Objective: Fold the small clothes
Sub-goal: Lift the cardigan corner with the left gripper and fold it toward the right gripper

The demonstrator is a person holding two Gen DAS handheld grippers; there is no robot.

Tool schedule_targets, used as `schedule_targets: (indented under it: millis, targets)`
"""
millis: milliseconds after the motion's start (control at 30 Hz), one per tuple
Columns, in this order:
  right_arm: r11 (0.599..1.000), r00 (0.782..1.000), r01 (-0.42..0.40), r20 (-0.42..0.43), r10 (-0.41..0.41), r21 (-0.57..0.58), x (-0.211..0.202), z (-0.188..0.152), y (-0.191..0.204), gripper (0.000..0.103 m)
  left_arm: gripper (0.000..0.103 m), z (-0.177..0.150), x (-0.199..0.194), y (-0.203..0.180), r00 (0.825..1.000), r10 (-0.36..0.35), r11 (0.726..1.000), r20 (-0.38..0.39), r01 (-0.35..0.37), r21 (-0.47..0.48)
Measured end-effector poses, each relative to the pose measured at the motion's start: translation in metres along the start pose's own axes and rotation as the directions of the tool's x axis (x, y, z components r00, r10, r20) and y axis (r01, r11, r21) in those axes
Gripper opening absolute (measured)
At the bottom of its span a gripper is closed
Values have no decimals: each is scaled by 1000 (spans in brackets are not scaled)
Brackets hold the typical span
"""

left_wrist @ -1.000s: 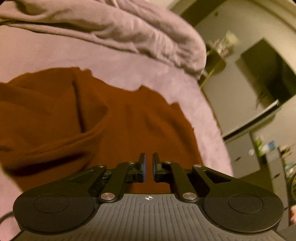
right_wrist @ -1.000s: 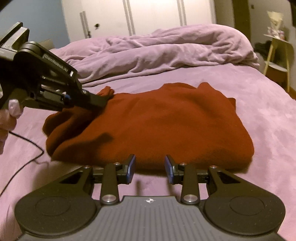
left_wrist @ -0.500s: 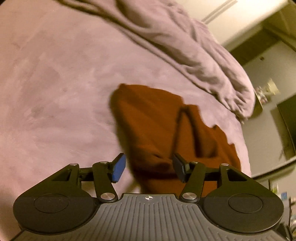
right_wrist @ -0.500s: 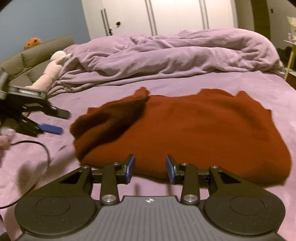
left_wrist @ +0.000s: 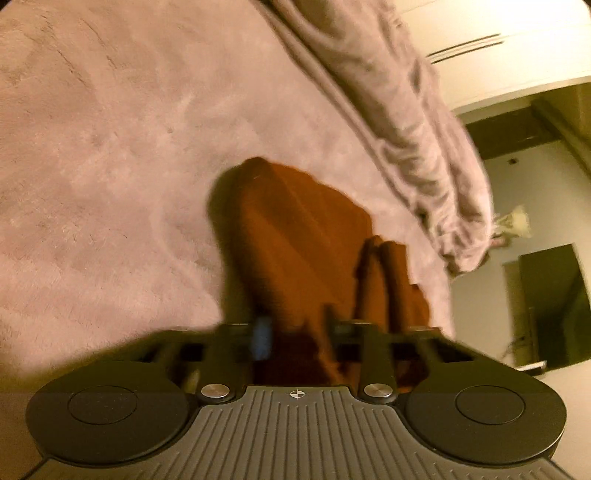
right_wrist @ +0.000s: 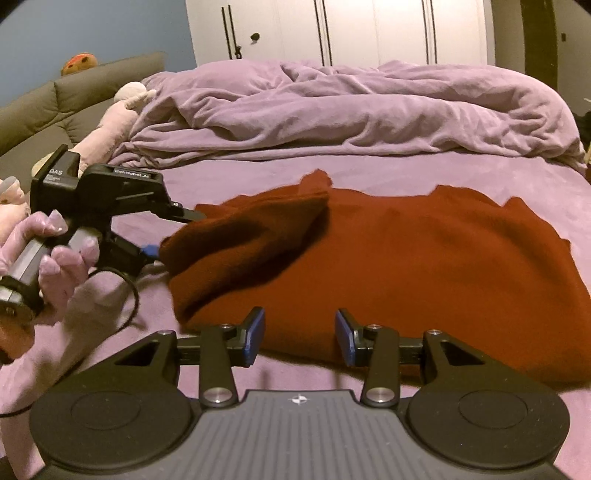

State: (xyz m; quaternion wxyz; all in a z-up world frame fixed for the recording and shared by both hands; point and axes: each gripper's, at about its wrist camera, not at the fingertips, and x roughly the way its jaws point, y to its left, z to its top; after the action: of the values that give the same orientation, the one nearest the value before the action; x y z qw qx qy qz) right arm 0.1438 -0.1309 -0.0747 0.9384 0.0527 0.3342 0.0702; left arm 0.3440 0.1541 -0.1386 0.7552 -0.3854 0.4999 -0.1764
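Note:
A rust-red sweater lies partly folded on the purple bed, its left part bunched up. It also shows in the blurred left wrist view. My left gripper is open, its jaws on either side of the sweater's left edge; from the right wrist view it sits at that edge, held by a gloved hand. My right gripper is open and empty, just before the sweater's near edge.
A rumpled purple duvet lies across the far side of the bed. A grey sofa with plush toys stands at the left. White wardrobe doors are behind. A cable trails from the left gripper.
My left gripper let go of the sweater's sleeve, opened and pulled back, then came in again to the sweater's left edge. My right gripper stayed open near the front edge.

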Motion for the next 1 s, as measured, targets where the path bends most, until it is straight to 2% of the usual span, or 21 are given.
schedule_targets:
  millis: [67, 200, 367, 400, 467, 533, 567, 600, 633, 667, 700, 767, 833, 933, 967, 1000]
  targets:
    - [1000, 1000, -5, 2, 4, 13, -1, -1, -6, 41, 15, -2, 0, -5, 1000, 23, 999, -6, -23, 30]
    - [999, 999, -18, 36, 17, 42, -5, 5, -16, 41, 14, -11, -18, -44, 994, -110, 990, 7, 109, 93]
    - [992, 998, -14, 68, 6, 123, -9, 6, -33, 41, 14, -36, -2, -128, 989, -126, 938, -74, 143, 315]
    - [990, 997, -13, 71, 3, 139, -11, 4, -37, 41, 15, -43, 5, -139, 989, -116, 928, -89, 140, 346]
    - [987, 997, -10, 74, -1, 159, -16, 2, -44, 41, 20, -57, 21, -158, 994, -48, 904, -94, 84, 420]
    - [987, 997, -2, 72, -10, 162, -20, -2, -50, 41, 29, -76, 42, -172, 995, 35, 859, -96, 19, 511]
    - [987, 998, 3, 68, -14, 162, -21, -3, -53, 41, 37, -87, 54, -177, 992, 80, 828, -100, -11, 561]
    - [986, 998, 5, 62, -15, 166, -21, -5, -57, 41, 45, -94, 62, -179, 989, 104, 810, -103, -24, 586]
    - [985, 998, 3, 57, -13, 172, -22, -6, -61, 41, 51, -99, 72, -177, 987, 100, 805, -126, -6, 593]
    - [984, 998, -4, 54, -6, 180, -22, -6, -65, 42, 60, -100, 76, -172, 987, 72, 809, -146, 28, 587]
    - [981, 999, -16, 51, 6, 192, -23, -6, -68, 42, 65, -100, 74, -170, 988, 46, 818, -145, 46, 573]
    - [979, 998, -41, 55, 30, 201, -25, -4, -73, 43, 68, -94, 62, -169, 988, 0, 855, -154, 80, 513]
    - [978, 997, -55, 59, 44, 199, -24, -3, -77, 48, 68, -86, 43, -165, 989, -28, 887, -147, 92, 453]
    - [978, 996, -69, 60, 59, 198, -21, 1, -79, 48, 74, -80, 3, -152, 994, -80, 905, -73, 103, 413]
    - [975, 996, -81, 61, 70, 208, -19, 3, -79, 48, 79, -79, -10, -145, 997, -72, 912, -32, 79, 403]
    - [970, 994, -98, 66, 85, 221, -18, 5, -81, 48, 79, -76, -14, -142, 999, -49, 917, -2, 46, 397]
